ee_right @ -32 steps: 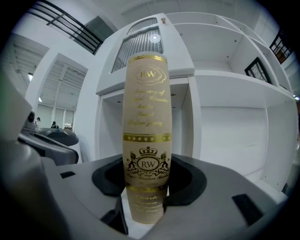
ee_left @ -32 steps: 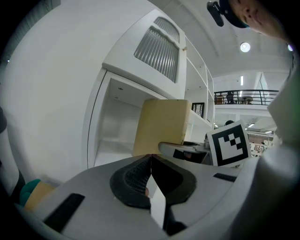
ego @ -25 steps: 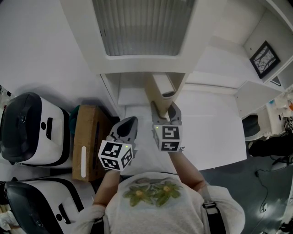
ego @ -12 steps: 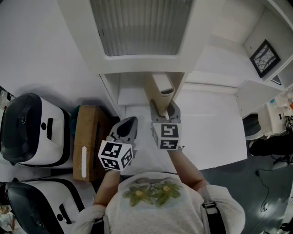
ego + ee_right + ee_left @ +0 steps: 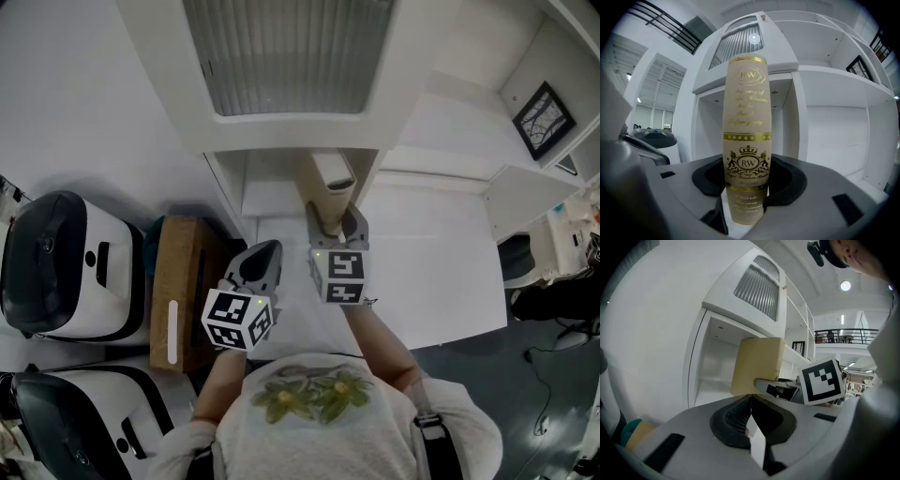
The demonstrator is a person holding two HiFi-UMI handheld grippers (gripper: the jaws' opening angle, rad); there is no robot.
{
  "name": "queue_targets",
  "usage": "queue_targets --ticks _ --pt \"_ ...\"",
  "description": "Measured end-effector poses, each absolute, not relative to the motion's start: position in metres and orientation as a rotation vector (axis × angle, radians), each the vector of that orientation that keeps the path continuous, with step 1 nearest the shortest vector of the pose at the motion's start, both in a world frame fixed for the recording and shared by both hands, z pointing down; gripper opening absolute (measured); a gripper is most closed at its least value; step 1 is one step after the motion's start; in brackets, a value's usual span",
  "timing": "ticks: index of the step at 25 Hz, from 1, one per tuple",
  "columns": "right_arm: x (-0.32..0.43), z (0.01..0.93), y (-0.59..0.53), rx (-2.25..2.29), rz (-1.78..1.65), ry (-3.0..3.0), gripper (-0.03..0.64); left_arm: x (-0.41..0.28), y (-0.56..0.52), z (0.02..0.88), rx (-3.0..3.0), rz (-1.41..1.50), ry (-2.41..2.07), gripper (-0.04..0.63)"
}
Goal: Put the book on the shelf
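A cream book [image 5: 745, 140] with gold lettering on its spine stands upright in my right gripper [image 5: 746, 180], which is shut on its lower part. In the head view the book [image 5: 330, 192] reaches into the mouth of the white shelf unit's [image 5: 291, 141] lower compartment, with the right gripper [image 5: 336, 225] just in front of it. In the left gripper view the book [image 5: 757, 366] shows side-on before the shelf opening [image 5: 715, 366]. My left gripper [image 5: 261, 262] hangs lower left of the book, jaws together with nothing between them [image 5: 751, 416].
A brown cardboard box [image 5: 183, 291] stands on the floor left of the shelf, next to two white-and-black machines [image 5: 66, 267]. A white table top [image 5: 422, 253] spreads to the right. A framed picture [image 5: 542, 120] sits in the upper right cubby.
My right gripper has carried the book slightly farther toward the shelf opening. The left gripper has stayed where it was.
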State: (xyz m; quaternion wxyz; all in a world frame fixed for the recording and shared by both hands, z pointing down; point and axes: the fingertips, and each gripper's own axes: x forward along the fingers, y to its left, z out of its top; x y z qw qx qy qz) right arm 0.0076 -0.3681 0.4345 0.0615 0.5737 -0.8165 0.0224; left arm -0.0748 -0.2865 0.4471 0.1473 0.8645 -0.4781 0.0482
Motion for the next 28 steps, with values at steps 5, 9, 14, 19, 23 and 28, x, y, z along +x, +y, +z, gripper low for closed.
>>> queue_targets --ticks 5,9,14,19,23,28 --pt "0.007 0.435 -0.37 1.734 0.066 -2.469 0.22 -0.075 -0.286 0.447 2.485 0.139 -1.377 0.029" --pt "0.006 0.435 -0.373 1.733 0.064 -2.469 0.221 -0.075 -0.287 0.448 2.483 0.14 -1.378 0.029" --pt "0.004 0.435 -0.376 1.731 0.058 -2.47 0.221 -0.075 -0.287 0.449 2.481 0.14 -1.38 0.029" --pt "0.004 0.434 -0.378 1.731 0.056 -2.473 0.22 -0.077 -0.287 0.448 2.476 0.136 -1.382 0.029" --pt "0.002 0.434 -0.379 1.727 0.053 -2.476 0.221 -0.077 -0.287 0.448 2.475 0.136 -1.383 0.029" --pt "0.002 0.435 -0.383 1.723 0.057 -2.476 0.22 -0.077 -0.287 0.449 2.475 0.141 -1.382 0.029"
